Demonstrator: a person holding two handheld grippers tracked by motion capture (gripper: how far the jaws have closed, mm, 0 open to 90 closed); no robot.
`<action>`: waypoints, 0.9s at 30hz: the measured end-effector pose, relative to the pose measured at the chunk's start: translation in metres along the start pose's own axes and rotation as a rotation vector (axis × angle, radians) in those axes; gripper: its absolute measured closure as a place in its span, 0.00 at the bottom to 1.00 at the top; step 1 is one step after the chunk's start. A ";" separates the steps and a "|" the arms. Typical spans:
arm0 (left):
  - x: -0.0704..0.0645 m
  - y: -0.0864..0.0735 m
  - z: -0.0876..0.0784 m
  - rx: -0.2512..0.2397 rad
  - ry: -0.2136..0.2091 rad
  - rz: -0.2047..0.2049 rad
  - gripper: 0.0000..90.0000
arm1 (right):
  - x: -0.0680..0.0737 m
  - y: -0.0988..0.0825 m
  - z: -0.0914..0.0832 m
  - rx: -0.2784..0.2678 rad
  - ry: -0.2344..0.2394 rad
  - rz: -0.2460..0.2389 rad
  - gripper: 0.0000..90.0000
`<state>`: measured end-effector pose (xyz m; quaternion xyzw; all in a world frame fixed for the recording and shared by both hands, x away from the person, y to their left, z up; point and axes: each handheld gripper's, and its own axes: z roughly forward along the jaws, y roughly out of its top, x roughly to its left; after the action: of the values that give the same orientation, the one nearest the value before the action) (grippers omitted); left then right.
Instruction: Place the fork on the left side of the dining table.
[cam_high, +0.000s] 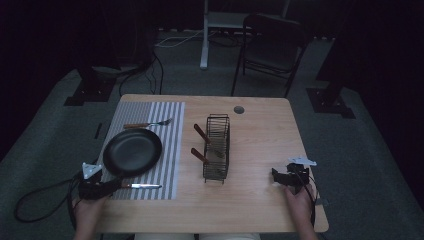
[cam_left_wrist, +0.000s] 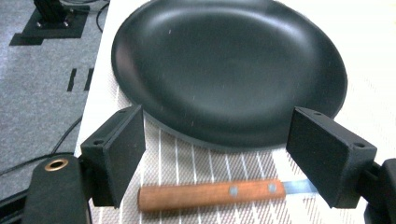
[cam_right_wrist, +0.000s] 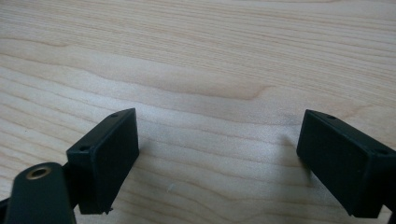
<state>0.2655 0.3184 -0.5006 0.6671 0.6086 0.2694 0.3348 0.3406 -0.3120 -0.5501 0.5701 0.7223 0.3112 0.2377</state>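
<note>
Knife (cam_left_wrist: 212, 194) lies crosswise between spread fingers (cam_left_wrist: 117, 151), blade pointing right.

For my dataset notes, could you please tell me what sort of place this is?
Probably a staged recording room, not a home kitchen: a small wooden table set with a black plate on a striped placemat, dark surroundings, and cables on grey carpet.

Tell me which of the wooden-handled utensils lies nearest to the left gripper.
The knife on the striped mat, just below the black plate. Its handle lies between the open left gripper jaws. The fork is beyond the plate; two others stand in the wire rack.
</note>
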 end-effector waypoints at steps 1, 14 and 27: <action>0.000 0.000 0.000 0.000 0.000 0.000 0.22 | 0.000 0.000 0.000 0.000 0.000 0.000 0.14; -0.002 -0.036 -0.021 -0.011 0.049 0.042 0.22 | 0.000 0.000 0.000 0.000 0.000 0.000 0.14; 0.005 -0.051 -0.030 -0.078 0.188 0.016 0.22 | 0.000 0.000 0.000 0.000 0.000 0.000 0.14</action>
<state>0.2107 0.3286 -0.5212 0.6301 0.6210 0.3570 0.2998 0.3407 -0.3121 -0.5502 0.5700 0.7223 0.3112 0.2377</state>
